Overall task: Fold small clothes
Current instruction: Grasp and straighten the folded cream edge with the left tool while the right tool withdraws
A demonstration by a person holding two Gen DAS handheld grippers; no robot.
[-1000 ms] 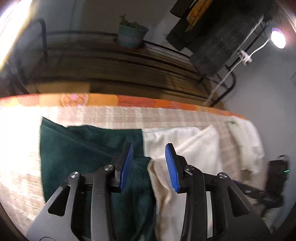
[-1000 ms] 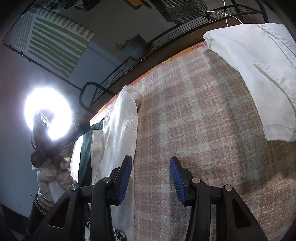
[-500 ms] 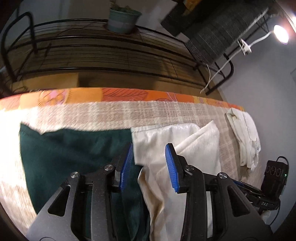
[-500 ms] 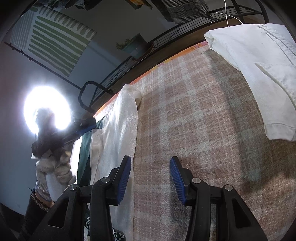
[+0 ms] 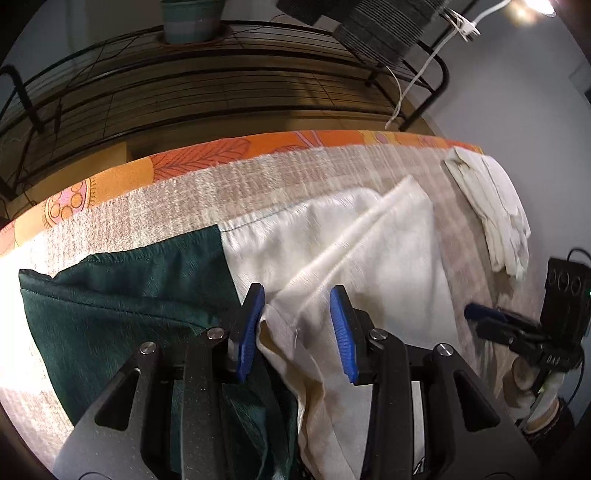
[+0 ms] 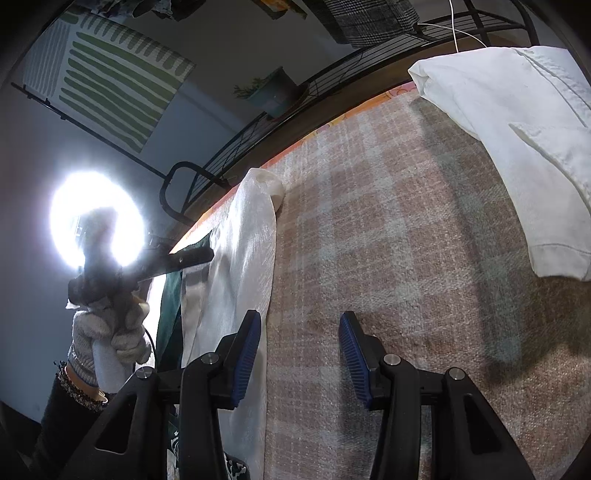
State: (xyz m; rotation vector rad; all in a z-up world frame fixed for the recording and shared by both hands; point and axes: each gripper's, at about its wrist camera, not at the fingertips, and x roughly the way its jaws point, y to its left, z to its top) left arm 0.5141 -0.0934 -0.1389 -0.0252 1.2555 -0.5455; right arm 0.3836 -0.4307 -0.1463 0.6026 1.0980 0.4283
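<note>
Nearest in the left wrist view, the left gripper (image 5: pixel 297 332) stands with its blue pads apart and a raised fold of the cream garment (image 5: pixel 332 266) between them, the left pad touching the cloth; it is released, not clenched. Over the last second this gripper has slid right from the seam where cream meets the dark green garment (image 5: pixel 122 295), so its gap now sits over a cream edge rather than over green. That reads as lining up for a pinch on the cream piece, the fold itself not yet begun.

The right gripper (image 6: pixel 299 354) is also released, with nothing between its pads, low over the plaid blanket (image 6: pixel 388 229) at the cream garment's right edge, and has hardly moved.

Further right on the blanket lies a white folded garment (image 6: pixel 517 140), well apart from the other two. At the far edge runs an orange patterned cloth (image 5: pixel 207 155), then a black metal rack (image 5: pixel 221 74) with a potted plant (image 5: pixel 192 18).
</note>
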